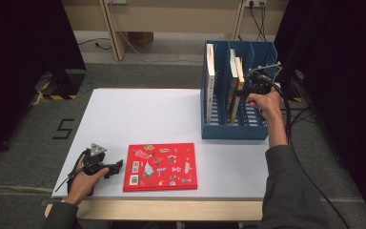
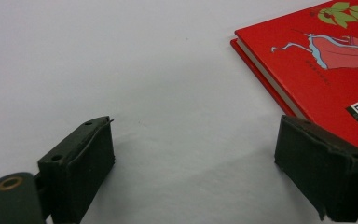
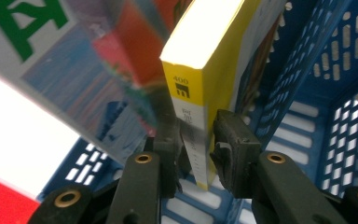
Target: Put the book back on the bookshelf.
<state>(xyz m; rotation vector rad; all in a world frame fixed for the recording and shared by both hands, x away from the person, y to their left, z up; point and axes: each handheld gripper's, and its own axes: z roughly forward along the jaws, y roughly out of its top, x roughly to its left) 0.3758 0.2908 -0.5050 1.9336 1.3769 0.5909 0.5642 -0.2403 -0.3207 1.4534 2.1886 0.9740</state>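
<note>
**Desk:** What is the right gripper doing at the blue file rack?

**Photographer:** In the right gripper view its jaws are clamped on the spine of a yellow book, which stands upright in the rack's middle compartment, leaning against a colourful book (the white book stands alone in the left compartment).

**Desk:** And the other hand?

**Photographer:** The left gripper rests on the white table near the front left corner, jaws wide apart with nothing between them. A red book lies flat just beside it, its corner close to one jaw in the left gripper view.
</note>
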